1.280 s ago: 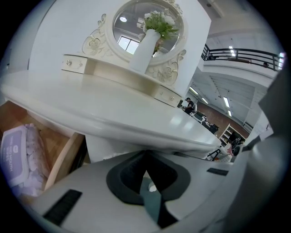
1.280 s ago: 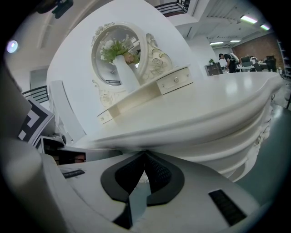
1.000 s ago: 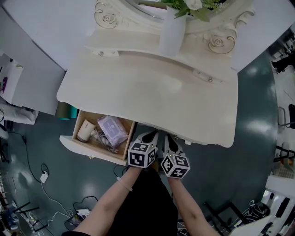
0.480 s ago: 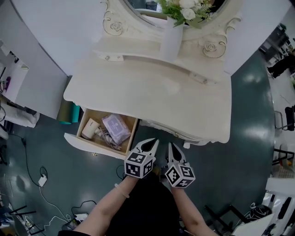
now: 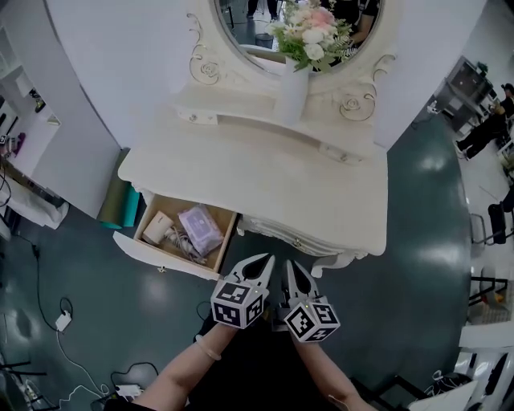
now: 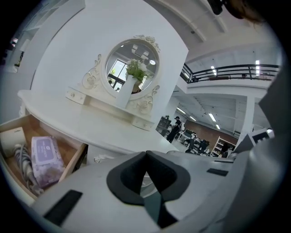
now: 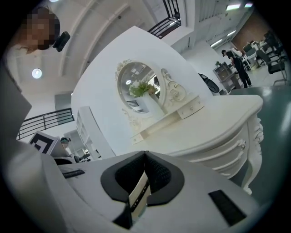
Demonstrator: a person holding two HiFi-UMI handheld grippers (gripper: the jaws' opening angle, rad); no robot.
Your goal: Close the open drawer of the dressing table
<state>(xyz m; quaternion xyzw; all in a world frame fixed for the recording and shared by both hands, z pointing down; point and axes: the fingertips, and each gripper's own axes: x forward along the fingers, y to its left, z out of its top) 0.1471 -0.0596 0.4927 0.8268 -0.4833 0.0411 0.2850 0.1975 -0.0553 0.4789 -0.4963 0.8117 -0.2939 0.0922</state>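
Observation:
The cream dressing table (image 5: 265,172) stands ahead with its left front drawer (image 5: 165,255) pulled open. Inside lie a purple packet (image 5: 200,228), a white boxy item (image 5: 158,228) and some cord. My left gripper (image 5: 267,258) and right gripper (image 5: 288,263) hover side by side before the table's front edge, right of the drawer, both shut on nothing and touching nothing. In the left gripper view the left gripper (image 6: 145,152) points over the tabletop, with the drawer (image 6: 72,157) and packet (image 6: 44,154) at lower left. In the right gripper view, the right gripper (image 7: 144,152) faces the table's right-hand drawers (image 7: 229,152).
An oval mirror (image 5: 241,16) and a white vase of flowers (image 5: 293,84) stand at the table's back. A teal object (image 5: 119,205) leans at the table's left side. Cables and a plug (image 5: 60,321) lie on the dark floor at left. White shelving (image 5: 24,120) stands farther left.
Both grippers have drawn back from the table's front edge toward the person, and the head view now takes in more of the mirror. The drawer stays open.

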